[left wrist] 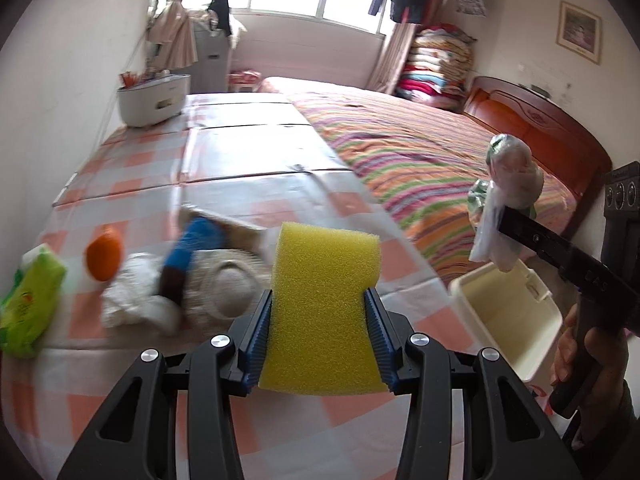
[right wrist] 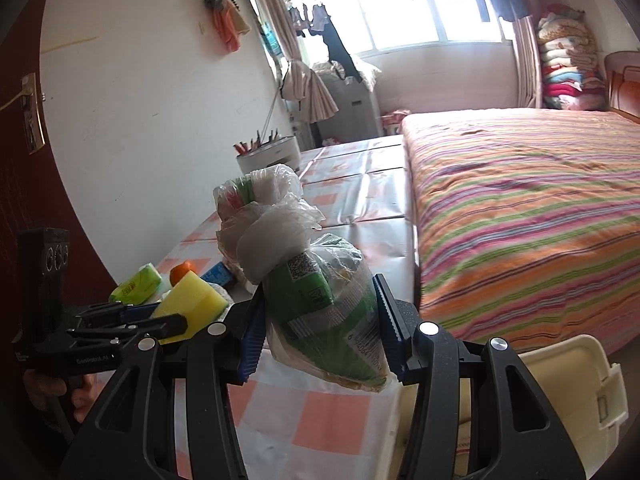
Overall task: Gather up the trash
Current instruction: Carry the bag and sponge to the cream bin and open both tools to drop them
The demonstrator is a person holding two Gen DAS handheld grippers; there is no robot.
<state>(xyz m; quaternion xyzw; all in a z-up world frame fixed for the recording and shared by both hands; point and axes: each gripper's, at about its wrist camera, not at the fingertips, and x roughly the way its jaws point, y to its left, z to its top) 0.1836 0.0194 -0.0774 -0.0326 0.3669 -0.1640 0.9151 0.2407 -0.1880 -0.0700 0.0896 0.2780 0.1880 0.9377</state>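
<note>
My left gripper (left wrist: 318, 300) is shut on a yellow sponge (left wrist: 322, 308) and holds it above the checked table. The sponge also shows in the right wrist view (right wrist: 192, 300). My right gripper (right wrist: 320, 320) is shut on a knotted plastic bag of green packaging (right wrist: 320, 300), held above the table's edge; the bag shows in the left wrist view (left wrist: 510, 188) over a cream bin (left wrist: 508, 312). The bin sits below the right gripper (right wrist: 560, 400) beside the table.
On the table (left wrist: 120, 184) lie a green tissue pack (left wrist: 28, 300), an orange object (left wrist: 105, 252), crumpled white paper (left wrist: 132, 296), a blue item (left wrist: 192, 248) and a woven hat (left wrist: 232, 288). A white container (left wrist: 154, 98) stands at the far end. A striped bed (right wrist: 540, 220) is on the right.
</note>
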